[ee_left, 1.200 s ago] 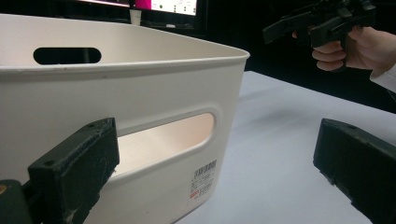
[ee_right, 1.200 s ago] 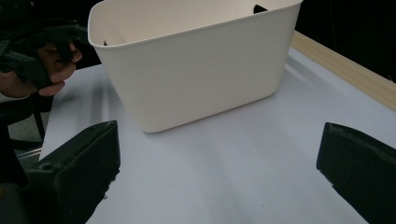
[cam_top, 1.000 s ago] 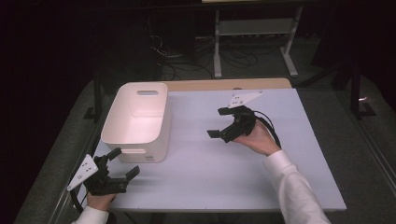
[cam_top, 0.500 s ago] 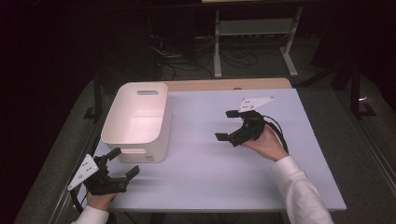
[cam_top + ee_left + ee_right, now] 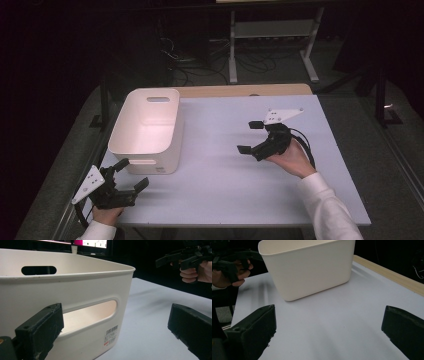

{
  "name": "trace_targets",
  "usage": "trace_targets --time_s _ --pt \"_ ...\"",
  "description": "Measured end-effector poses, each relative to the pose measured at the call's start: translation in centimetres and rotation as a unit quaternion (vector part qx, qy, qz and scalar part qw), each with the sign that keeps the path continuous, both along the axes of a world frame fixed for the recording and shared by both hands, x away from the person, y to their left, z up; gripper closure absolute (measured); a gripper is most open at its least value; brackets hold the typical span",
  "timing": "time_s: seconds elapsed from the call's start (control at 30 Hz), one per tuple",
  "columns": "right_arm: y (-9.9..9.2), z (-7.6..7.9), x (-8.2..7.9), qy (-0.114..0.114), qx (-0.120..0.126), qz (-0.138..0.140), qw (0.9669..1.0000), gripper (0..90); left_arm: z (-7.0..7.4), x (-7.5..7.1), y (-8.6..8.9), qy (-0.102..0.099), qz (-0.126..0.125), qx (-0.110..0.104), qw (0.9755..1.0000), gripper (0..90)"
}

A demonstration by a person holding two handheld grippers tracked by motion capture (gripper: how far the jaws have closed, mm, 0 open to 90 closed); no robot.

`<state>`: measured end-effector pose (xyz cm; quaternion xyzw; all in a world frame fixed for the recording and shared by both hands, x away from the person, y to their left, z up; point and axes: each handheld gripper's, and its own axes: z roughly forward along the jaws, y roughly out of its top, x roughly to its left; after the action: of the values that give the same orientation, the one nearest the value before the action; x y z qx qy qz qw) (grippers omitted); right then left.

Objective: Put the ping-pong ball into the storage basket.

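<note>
1. High view: white bin (image 5: 145, 131) sits at the table's (image 5: 225, 175) left, open side up, ready to be gripped.
2. Left gripper (image 5: 126, 176), jaws apart, faces its near end.
3. Right gripper (image 5: 251, 136), jaws apart, hovers mid-table.

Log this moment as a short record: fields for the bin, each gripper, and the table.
bin: white bin, upright, nothing seen inside, at table's left
left gripper: left gripper, open, at the bin's near end, apart from it
right gripper: right gripper, open, above bare table right of the bin
table: table, pale tabletop, wooden strip at far edge
</note>
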<state>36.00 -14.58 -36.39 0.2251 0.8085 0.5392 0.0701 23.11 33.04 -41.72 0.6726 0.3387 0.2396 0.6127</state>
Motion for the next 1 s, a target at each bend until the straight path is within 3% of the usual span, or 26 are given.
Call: trace_targets --time_s 0.43,1.0 --pt "-2.5 -0.9 -1.2 -0.006 0.022 -0.028 0.9994 0.0 0.0 0.0 0.1 -0.003 0.0 0.002 1.0 0.0" --pt "-4.5 -2.3 -2.2 -0.002 0.023 -0.05 0.9985 0.0 0.0 -0.1 0.3 -0.005 0.0 0.008 1.0 0.0"
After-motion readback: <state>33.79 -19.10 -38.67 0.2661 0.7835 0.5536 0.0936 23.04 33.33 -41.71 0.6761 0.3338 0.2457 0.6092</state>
